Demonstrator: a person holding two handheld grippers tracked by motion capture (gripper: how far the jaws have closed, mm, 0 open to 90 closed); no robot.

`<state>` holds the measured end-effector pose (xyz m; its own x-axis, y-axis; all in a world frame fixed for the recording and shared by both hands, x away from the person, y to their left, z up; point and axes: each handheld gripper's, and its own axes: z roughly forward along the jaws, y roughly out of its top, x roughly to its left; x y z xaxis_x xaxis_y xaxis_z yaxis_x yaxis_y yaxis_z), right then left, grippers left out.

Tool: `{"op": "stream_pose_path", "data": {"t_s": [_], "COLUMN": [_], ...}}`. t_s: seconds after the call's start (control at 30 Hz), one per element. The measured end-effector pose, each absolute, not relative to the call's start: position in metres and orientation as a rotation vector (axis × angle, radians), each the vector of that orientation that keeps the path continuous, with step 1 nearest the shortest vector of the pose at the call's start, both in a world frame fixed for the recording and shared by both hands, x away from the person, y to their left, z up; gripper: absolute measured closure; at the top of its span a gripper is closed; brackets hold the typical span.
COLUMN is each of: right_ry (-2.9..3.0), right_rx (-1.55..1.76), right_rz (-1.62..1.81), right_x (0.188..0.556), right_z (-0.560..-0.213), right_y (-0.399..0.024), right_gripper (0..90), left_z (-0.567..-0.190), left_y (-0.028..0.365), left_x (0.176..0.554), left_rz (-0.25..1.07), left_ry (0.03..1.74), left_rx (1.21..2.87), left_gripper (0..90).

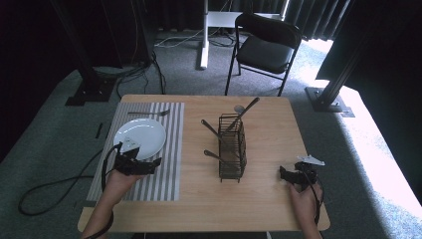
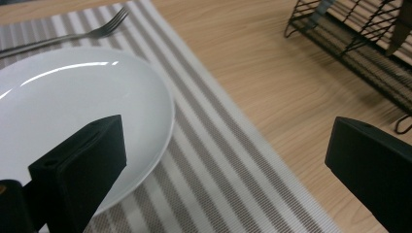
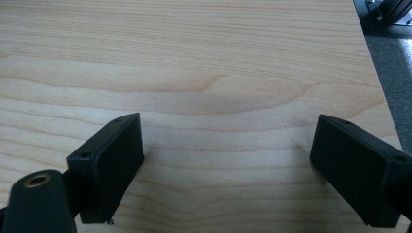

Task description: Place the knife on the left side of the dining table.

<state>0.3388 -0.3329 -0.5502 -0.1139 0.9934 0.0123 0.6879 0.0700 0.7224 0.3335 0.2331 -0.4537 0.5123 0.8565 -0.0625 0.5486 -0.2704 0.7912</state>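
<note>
One black wire cutlery caddy (image 1: 232, 148) stands upright near the middle of the wooden table (image 1: 263, 204), holding several pieces of cutlery. At least three handles (image 1: 215, 130) jut out of it, and one piece with a rounded end, probably a spoon (image 1: 247, 108), leans out toward the far edge; the exact count inside the mesh cannot be told. In the left gripper view the caddy (image 2: 359, 53) sits at the upper right, well apart from the jaws.

To the caddy's left lies one grey-and-white striped placemat (image 1: 169, 164). On it rests one white plate (image 1: 144, 137), bare, and beyond the plate one fork (image 1: 149, 113) lies crosswise, tines toward the caddy. In the left gripper view the fork (image 2: 73, 36) lies just past the plate's (image 2: 97, 92) far rim.

The left gripper (image 1: 133, 164) hovers over the near edge of the plate, jaws spread wide with nothing between them; one jaw hangs over the plate, the other over bare wood past the mat (image 2: 218, 160).

The right gripper (image 1: 298, 175) sits near the table's right front corner, well apart from the caddy, its jaws also wide apart and holding nothing, with plain wood grain (image 3: 218, 73) beneath.

Behind the table stands one black folding chair (image 1: 266, 47) on grey carpet (image 1: 348, 149).
</note>
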Motion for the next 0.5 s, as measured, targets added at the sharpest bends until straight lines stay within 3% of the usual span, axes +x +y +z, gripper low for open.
{"op": "stream_pose_path", "data": {"t_s": [0.5], "right_ry": [1.857], "right_rx": [1.665], "right_rz": [0.805], "right_x": [0.339], "right_z": [-0.55], "right_y": [-0.333], "right_gripper": [11.5], "left_z": [-0.421], "left_y": [0.194], "left_x": [0.353], "left_rz": [0.473], "left_ry": [1.015], "left_rx": [1.977], "left_gripper": [1.3]}}
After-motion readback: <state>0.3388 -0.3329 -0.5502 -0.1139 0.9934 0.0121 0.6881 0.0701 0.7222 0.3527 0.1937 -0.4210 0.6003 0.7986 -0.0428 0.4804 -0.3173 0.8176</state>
